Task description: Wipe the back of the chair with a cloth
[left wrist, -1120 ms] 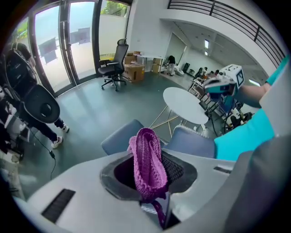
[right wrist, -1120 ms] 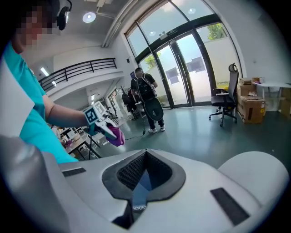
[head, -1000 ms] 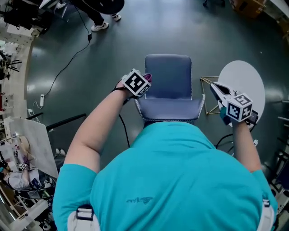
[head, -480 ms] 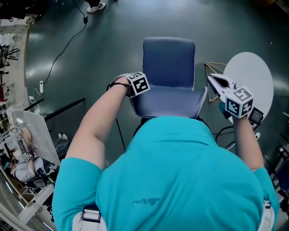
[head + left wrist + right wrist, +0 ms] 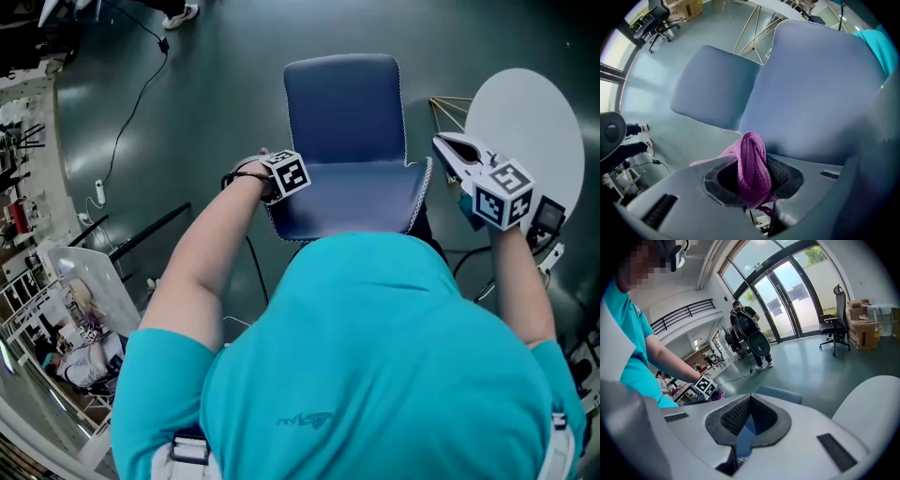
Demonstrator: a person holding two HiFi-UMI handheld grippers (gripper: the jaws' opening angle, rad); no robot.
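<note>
A blue chair stands in front of me, its seat point(image 5: 342, 108) farther off and its back point(image 5: 352, 202) nearest. My left gripper point(image 5: 281, 178) is at the back's left edge, its jaws hidden under the marker cube. In the left gripper view that gripper point(image 5: 752, 161) is shut on a bunched purple cloth point(image 5: 752, 159), which rests against the chair back point(image 5: 820, 89) near the seat point(image 5: 715, 89). My right gripper point(image 5: 441, 142) hovers off the back's right edge, apart from it. Its jaws point(image 5: 749, 398) meet at the tips with nothing between them.
A round white table point(image 5: 525, 112) on gold wire legs point(image 5: 448, 101) stands right of the chair. A cable point(image 5: 122, 131) trails over the dark floor at left, beside cluttered benches point(image 5: 37, 281). A person point(image 5: 750, 336), an office chair point(image 5: 836, 331) and boxes point(image 5: 862, 333) are farther off.
The left gripper with the cloth has slid from the back's top left corner down along its left edge. The right gripper has kept beside the right edge. My head view has shifted.
</note>
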